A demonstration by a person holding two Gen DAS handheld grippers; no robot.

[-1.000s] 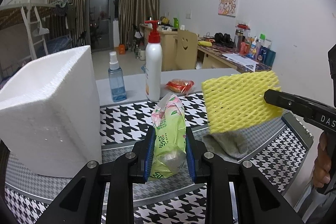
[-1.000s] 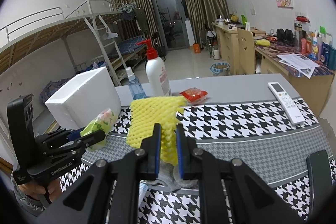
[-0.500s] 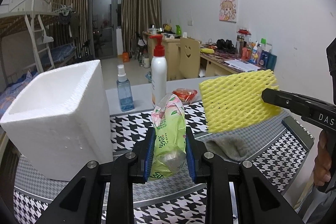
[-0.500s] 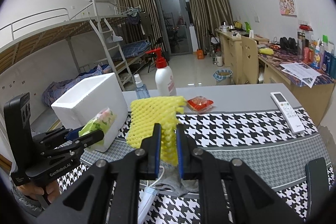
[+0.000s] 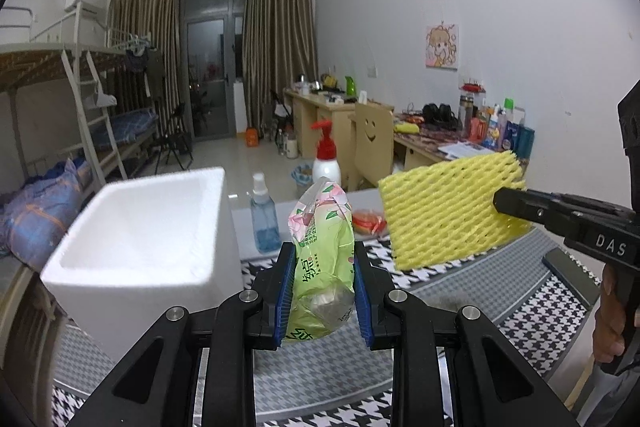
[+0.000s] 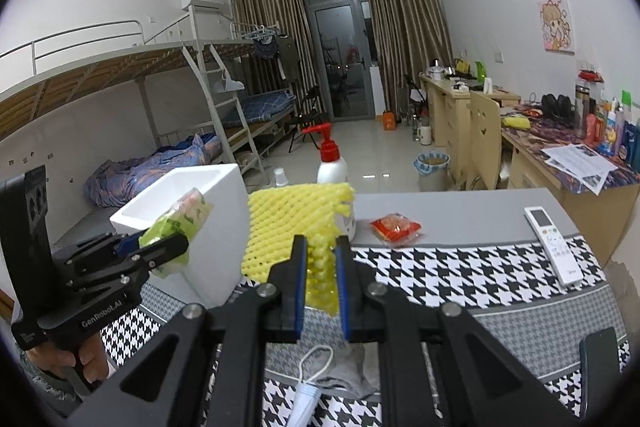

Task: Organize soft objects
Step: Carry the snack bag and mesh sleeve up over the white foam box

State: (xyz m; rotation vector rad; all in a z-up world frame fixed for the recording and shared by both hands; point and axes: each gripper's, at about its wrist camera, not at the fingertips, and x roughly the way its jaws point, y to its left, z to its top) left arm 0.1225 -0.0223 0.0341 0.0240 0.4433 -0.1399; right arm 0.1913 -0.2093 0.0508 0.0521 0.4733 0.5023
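Note:
My left gripper is shut on a green tissue pack and holds it above the table, just right of the open white foam box. My right gripper is shut on a yellow foam net, also lifted. In the left wrist view the yellow net hangs to the right of the tissue pack. In the right wrist view the tissue pack is at the foam box's rim. A grey sock and a white face mask lie on the houndstooth cloth below.
A pump bottle, a blue spray bottle and a red snack packet stand behind on the grey table. A white remote lies at the right. A black phone lies near the right edge.
Both grippers have risen with their loads. The tissue pack now sits level with the foam box's rim, and the box's inside has come into view.

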